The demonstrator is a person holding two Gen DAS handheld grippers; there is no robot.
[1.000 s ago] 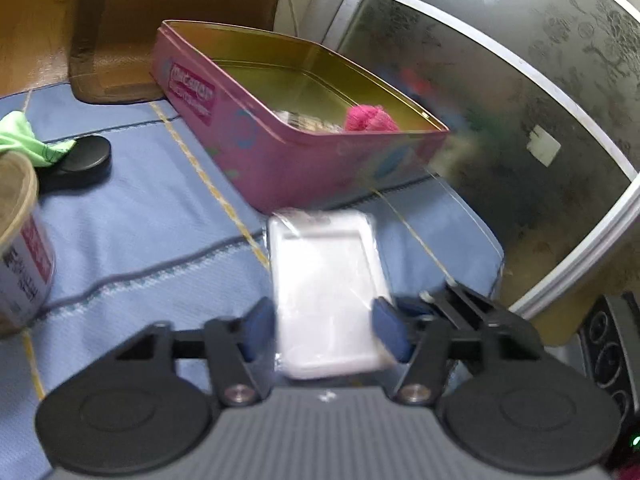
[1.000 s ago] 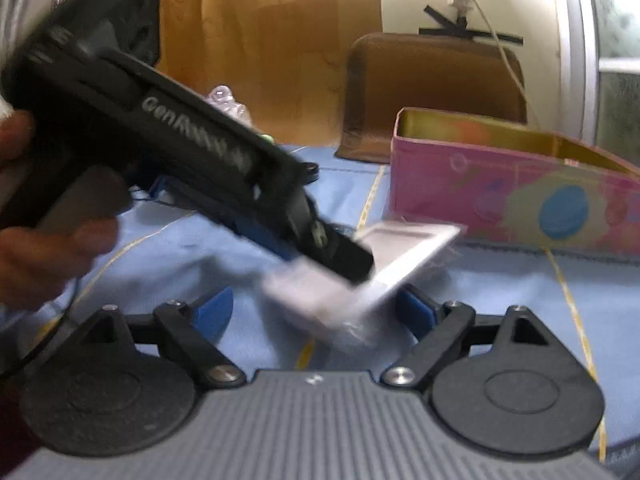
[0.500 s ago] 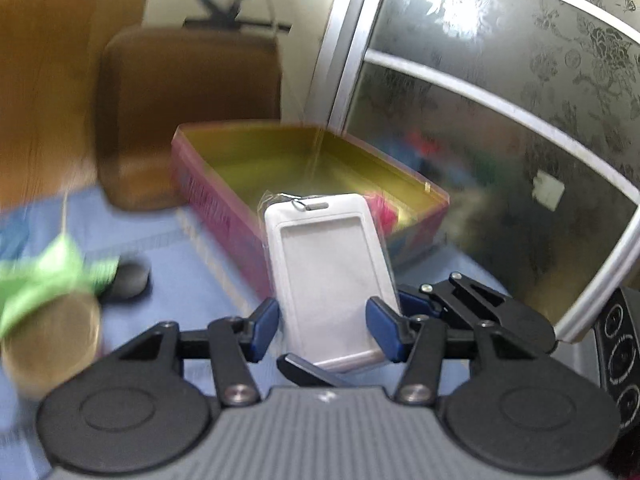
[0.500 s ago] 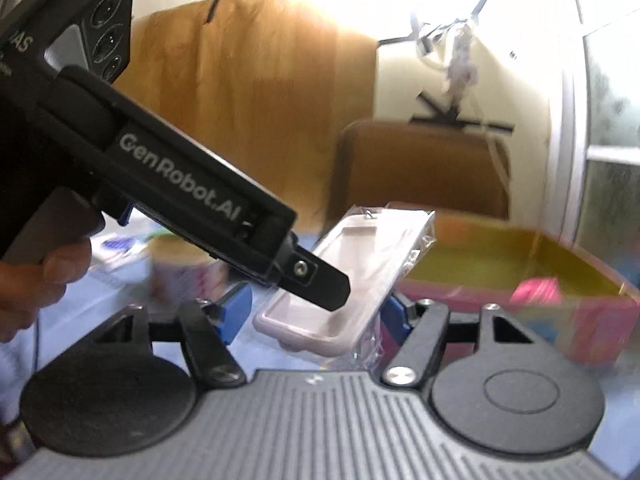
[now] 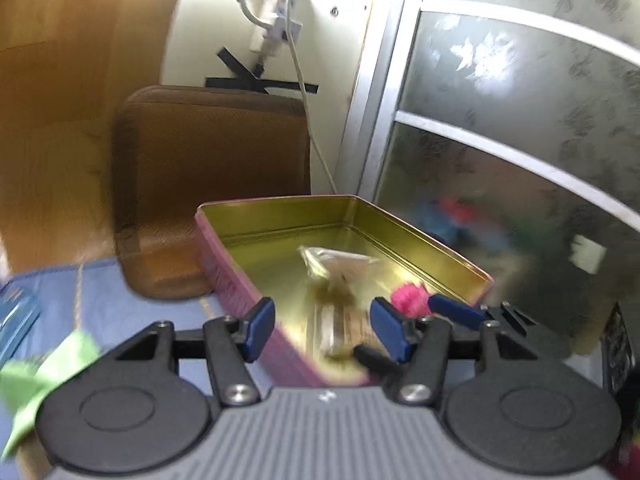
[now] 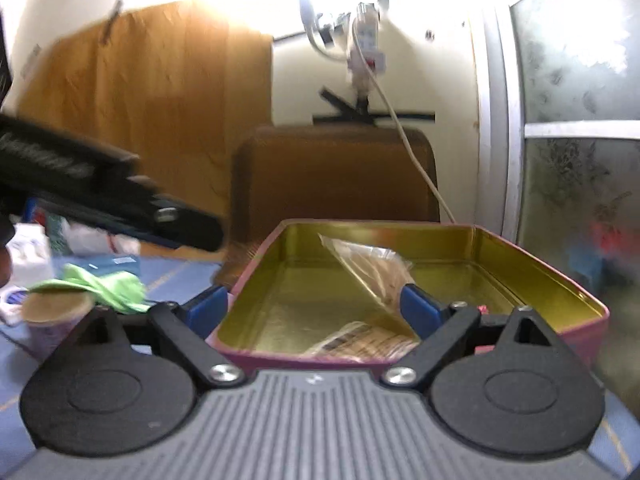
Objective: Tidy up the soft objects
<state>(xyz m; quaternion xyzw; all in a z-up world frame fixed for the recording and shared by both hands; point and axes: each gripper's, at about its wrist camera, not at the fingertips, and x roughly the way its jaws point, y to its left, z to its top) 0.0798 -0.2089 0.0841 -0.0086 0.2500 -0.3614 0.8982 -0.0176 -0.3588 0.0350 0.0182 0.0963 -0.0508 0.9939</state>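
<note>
The left gripper [image 5: 322, 330] holds nothing, its jaws opening, blue pads [image 5: 260, 328] apart over the near wall of the pink tin [image 5: 240, 280]. The right gripper [image 6: 316, 308] is likewise empty, jaws opening wide. Beyond both, at twelve o'clock, a clear plastic packet [image 6: 368, 264] lies inside the tin, with a pink soft thing [image 5: 410, 298] at two o'clock of the left fingers. A green cloth [image 6: 104, 284] lies at nine o'clock on the blue mat [image 5: 140, 308].

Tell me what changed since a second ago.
The left hand-held gripper rose, let go of the white card holder, and its jaws are opening, empty. The right hand-held gripper is opening, empty. The pink tin and green cloth stayed put.
</note>
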